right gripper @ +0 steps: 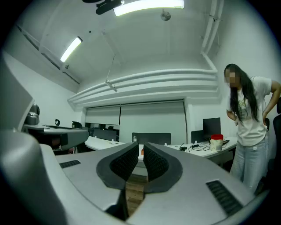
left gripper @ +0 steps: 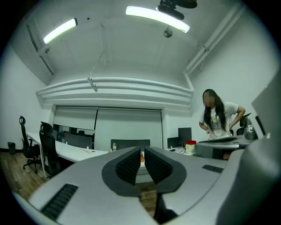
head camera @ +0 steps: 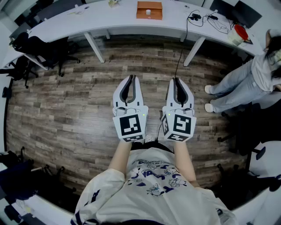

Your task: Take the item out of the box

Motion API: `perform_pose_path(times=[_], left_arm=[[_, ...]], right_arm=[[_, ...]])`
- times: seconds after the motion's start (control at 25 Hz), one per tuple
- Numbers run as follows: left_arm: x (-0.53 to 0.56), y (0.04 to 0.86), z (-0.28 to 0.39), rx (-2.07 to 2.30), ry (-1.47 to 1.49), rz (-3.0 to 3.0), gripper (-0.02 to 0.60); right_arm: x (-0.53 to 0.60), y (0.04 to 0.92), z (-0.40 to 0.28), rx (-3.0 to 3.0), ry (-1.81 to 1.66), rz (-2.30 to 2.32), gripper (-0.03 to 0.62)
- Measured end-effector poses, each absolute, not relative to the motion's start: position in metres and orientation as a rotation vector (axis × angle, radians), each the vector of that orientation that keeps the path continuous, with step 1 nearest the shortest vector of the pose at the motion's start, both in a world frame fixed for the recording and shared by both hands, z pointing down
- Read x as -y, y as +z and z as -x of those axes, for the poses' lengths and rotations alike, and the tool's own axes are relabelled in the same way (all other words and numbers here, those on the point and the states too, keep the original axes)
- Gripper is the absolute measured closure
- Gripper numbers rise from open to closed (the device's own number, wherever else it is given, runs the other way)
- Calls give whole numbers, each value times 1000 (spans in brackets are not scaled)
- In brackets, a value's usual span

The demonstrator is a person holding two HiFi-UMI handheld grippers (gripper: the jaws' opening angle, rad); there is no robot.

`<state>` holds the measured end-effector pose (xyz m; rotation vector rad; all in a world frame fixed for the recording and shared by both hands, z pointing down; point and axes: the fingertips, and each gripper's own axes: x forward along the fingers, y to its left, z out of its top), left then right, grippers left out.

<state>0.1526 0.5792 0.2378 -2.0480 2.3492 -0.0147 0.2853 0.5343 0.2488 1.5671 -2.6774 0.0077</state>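
An orange box [head camera: 149,10] with a small white item [head camera: 148,12] on its top lies on the long white desk [head camera: 101,17], far ahead of me in the head view. I hold both grippers side by side at waist height over the wooden floor, pointing level toward that desk and well short of it. The left gripper [head camera: 131,78] [left gripper: 142,152] is shut with nothing between its ribbed pads. The right gripper [head camera: 177,80] [right gripper: 141,147] is also shut and empty. In both gripper views the desk stands beyond the jaws.
A person [head camera: 246,81] [right gripper: 248,123] stands at the desk's right end beside a red-lidded container [head camera: 238,33] and cables [head camera: 199,18]. Black office chairs [head camera: 41,50] stand at the left. Desk legs [head camera: 94,46] reach down to the wooden floor [head camera: 66,110].
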Motion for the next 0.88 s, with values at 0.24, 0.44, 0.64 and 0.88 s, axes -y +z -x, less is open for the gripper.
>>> perform_pose_path(times=[0.24, 0.44, 0.64, 0.88], left_arm=[[-574, 239, -160, -2343, -22, 2046, 543], [-569, 242, -163, -2350, -30, 2039, 543], [-563, 242, -172, -2361, -25, 2022, 543], [-563, 246, -176, -2395, -42, 1994, 543]], right_arm=[[-530, 250, -289, 2686, 10, -1556, 539], [-524, 253, -291, 2691, 16, -1545, 540], [-516, 255, -301, 2713, 43, -1546, 540], [-513, 258, -304, 2733, 55, -1505, 540]])
